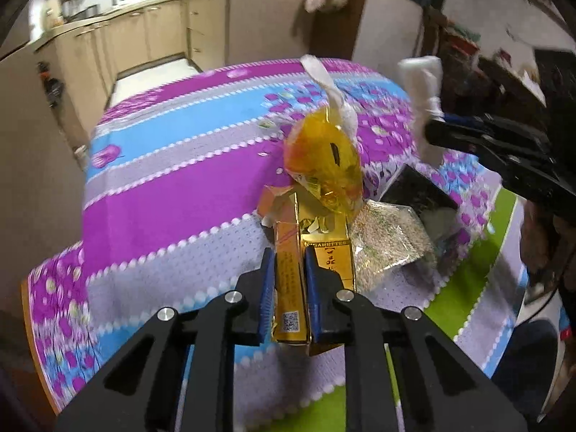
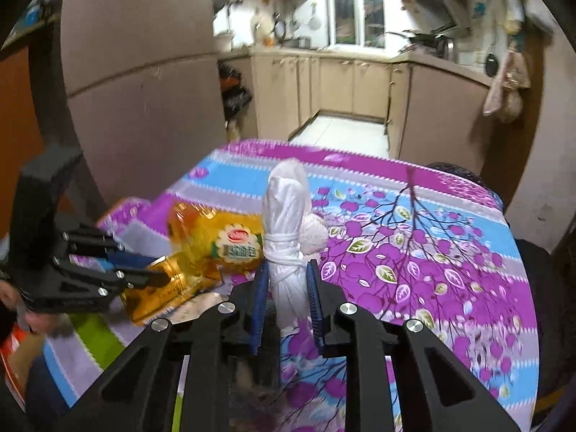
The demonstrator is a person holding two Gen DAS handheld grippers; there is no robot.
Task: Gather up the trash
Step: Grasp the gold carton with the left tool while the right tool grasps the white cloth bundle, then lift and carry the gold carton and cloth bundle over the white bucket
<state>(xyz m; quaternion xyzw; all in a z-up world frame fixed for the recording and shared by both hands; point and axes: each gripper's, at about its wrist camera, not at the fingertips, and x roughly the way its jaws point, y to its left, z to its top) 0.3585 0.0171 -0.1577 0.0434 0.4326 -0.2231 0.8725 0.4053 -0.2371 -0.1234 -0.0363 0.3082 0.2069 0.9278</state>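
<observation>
My left gripper [image 1: 289, 277] is shut on a gold cigarette box [image 1: 288, 288] with its top open; a yellow snack wrapper [image 1: 324, 165] and a white tissue strip [image 1: 331, 90] stick out of it. The box also shows in the right wrist view [image 2: 158, 288], with the left gripper [image 2: 158, 275] on it and the yellow wrapper [image 2: 223, 241] above it. My right gripper [image 2: 286, 280] is shut on a white knotted plastic bag [image 2: 286, 223], held above the table. It shows in the left wrist view [image 1: 432, 133] with the white bag [image 1: 421, 86].
The table has a purple, blue and grey flowered cloth [image 1: 172, 187], also seen in the right wrist view [image 2: 432, 252]. A clear packet of grains [image 1: 385, 241] and a dark packet [image 1: 417, 190] lie by the box. Kitchen cabinets [image 2: 342, 86] stand beyond the table.
</observation>
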